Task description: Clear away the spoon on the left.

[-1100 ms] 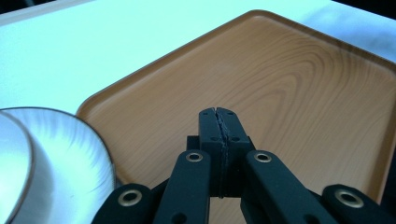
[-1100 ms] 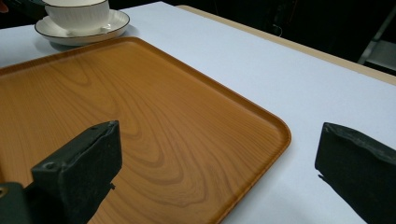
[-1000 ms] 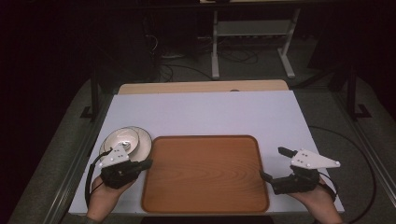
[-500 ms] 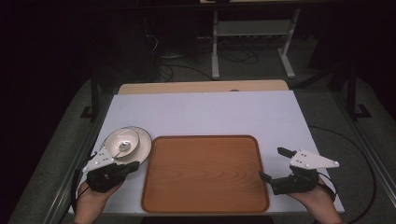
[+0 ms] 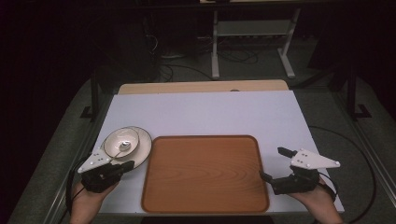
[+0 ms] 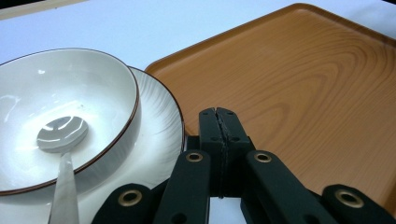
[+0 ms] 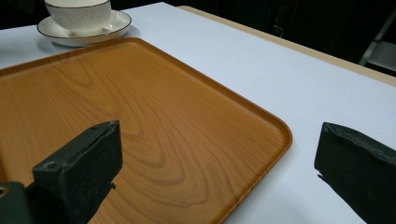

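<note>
On the left, the left gripper (image 5: pixel 125 165) is hovering just beside the plate (image 5: pixel 142 150), jaws clenched tight with nothing between them. The bowl (image 6: pixel 93 84) is sitting on that plate, left of the wooden tray (image 5: pixel 205 172), with a spoon (image 6: pixel 63 135) lying inside. I'm judging this glazed crockery to be stiff, slick and breakable, moderately heavy as a stack; the plate's rim is looking like the safest place to pinch, the bowl liable to slide. Over on the right, the right gripper (image 5: pixel 273 164) is waiting beside the tray, jaws spread wide and empty. No labels or writing are showing anywhere.
</note>
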`<state>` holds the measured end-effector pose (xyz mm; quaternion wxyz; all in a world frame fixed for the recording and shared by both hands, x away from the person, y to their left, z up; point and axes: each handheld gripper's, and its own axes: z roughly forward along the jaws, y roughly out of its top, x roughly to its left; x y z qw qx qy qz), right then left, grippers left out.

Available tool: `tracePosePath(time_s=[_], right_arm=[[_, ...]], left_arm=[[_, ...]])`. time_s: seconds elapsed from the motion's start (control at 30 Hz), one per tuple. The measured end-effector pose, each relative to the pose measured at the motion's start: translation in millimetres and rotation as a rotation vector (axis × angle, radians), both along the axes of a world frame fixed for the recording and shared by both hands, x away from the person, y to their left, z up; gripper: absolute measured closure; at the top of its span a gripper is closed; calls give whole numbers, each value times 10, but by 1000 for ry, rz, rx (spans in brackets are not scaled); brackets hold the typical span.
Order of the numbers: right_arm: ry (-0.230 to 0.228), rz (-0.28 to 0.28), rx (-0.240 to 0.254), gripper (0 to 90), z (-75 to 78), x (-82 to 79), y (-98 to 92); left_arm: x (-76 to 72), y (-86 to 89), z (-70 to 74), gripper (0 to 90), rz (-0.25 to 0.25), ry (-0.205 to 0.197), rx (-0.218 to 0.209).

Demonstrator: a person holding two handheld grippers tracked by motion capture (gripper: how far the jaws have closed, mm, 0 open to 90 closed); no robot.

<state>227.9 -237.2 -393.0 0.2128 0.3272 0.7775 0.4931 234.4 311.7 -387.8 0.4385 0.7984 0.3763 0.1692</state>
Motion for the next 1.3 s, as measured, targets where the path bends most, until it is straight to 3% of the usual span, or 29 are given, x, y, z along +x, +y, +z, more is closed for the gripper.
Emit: tracePosePath(time_s=[1.0, 1.3], right_arm=[[0, 1, -3, 4, -1, 3, 3], [-1, 0, -1, 4, 1, 2, 0]], left_arm=[[41, 414, -9, 897, 128, -5, -23], [55, 460, -7, 897, 145, -11, -21]])
